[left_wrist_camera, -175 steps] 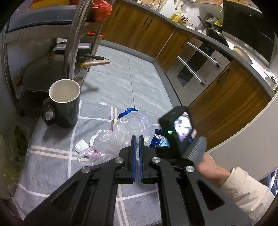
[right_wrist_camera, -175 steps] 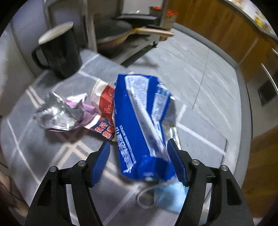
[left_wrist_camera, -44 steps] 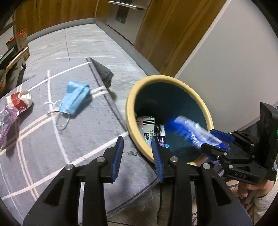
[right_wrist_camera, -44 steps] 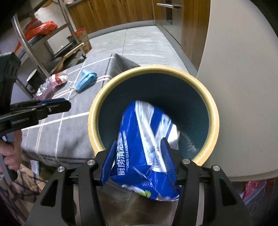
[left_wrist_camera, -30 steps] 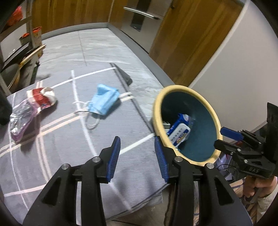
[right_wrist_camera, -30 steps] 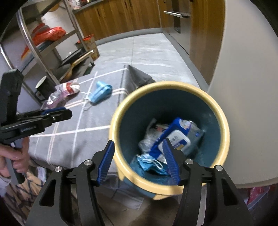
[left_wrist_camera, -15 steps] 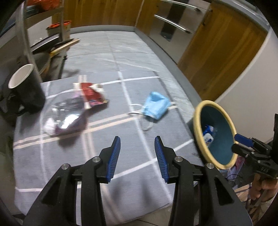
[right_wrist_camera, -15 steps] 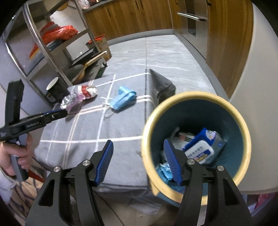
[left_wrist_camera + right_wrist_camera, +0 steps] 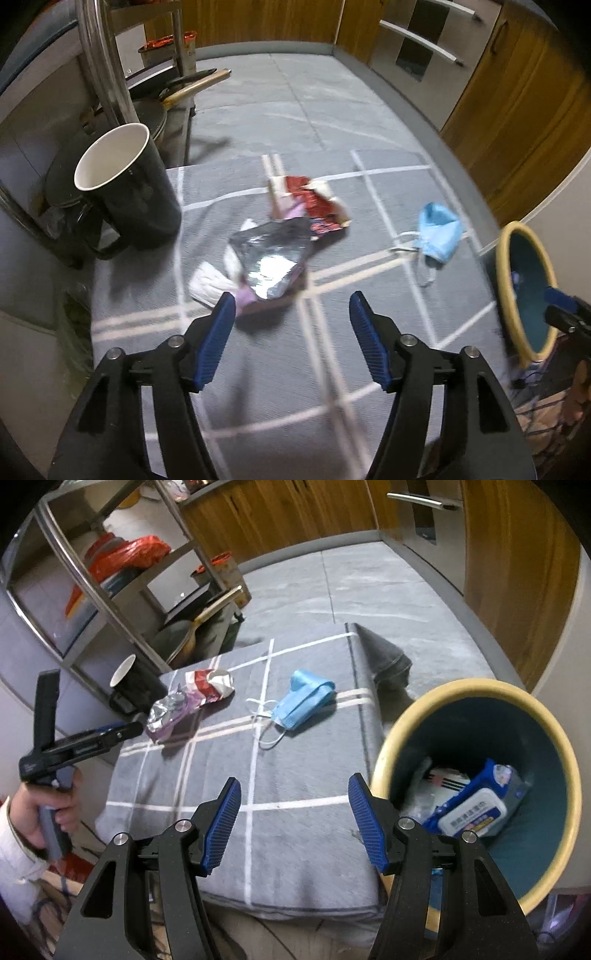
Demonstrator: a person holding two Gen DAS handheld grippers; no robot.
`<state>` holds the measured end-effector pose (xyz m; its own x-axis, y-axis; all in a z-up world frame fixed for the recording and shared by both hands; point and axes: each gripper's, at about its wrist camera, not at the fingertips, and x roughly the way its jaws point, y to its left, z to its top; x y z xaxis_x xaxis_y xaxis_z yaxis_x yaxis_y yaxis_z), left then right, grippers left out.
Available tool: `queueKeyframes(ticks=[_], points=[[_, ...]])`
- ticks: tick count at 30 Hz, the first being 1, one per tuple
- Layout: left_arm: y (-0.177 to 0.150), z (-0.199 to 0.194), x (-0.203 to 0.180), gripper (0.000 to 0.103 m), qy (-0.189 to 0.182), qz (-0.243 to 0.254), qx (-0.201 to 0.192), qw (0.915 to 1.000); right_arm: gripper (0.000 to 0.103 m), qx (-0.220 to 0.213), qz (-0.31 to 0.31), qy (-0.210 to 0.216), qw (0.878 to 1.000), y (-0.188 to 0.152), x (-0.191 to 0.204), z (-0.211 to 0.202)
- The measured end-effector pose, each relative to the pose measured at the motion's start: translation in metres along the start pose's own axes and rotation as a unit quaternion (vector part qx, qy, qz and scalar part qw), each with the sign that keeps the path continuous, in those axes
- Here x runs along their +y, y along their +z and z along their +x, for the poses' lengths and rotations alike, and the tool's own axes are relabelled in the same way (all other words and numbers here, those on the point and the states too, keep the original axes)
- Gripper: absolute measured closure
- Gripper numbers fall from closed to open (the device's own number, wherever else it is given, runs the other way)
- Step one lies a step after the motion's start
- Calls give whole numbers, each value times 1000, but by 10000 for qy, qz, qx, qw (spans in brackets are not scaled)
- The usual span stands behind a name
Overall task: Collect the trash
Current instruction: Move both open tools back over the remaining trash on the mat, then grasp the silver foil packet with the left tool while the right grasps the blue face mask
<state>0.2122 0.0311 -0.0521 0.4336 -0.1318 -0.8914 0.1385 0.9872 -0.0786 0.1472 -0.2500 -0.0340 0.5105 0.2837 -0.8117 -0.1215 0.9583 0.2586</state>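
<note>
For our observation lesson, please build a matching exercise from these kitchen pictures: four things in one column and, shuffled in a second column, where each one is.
Things:
1. blue wipes pack
2. face mask
3. black mug
4. foil wrapper

Places:
A. at the cloth's corner by the metal rack
B. just ahead of the open left claw
C. inside the yellow-rimmed bin
D. flat on the cloth, near the bin-side edge

Pairs: 1-C, 2-D, 3-A, 4-B

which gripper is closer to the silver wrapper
Left. The left gripper hovers open just short of the silver wrapper; the right gripper is off by the bin.
</note>
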Motion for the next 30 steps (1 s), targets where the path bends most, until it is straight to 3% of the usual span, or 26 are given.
queueKeyframes(ticks=[6, 10, 14, 17, 19, 21, 25, 30], points=[[2, 29, 4, 39, 244, 322, 267, 9988, 41, 162, -11, -23, 9999, 10, 1, 23], [0, 45, -2, 39, 603, 788, 352, 9944, 41, 227, 7, -43, 9997, 16, -3, 37], [2, 56, 1, 41, 874, 916, 360, 9913, 41, 265, 10, -39, 9996, 24, -2, 53], [4, 60, 4, 53, 876, 906, 373, 9913, 41, 276, 38, -31, 9996, 31, -2, 65], [5, 61, 3, 69, 862, 912, 367, 9914, 41, 279, 133, 24, 9995, 36, -3, 74], [4, 58, 3, 78, 824, 924, 336, 9917, 41, 270, 272, 76, 9992, 41, -5, 81], [3, 52, 2, 89, 696, 926, 247, 9930, 41, 231, 606, 167, 9978, 53, -10, 97], [2, 38, 2, 93, 309, 726, 136, 9968, 41, 223, 930, 6, 9954, 70, -14, 118]])
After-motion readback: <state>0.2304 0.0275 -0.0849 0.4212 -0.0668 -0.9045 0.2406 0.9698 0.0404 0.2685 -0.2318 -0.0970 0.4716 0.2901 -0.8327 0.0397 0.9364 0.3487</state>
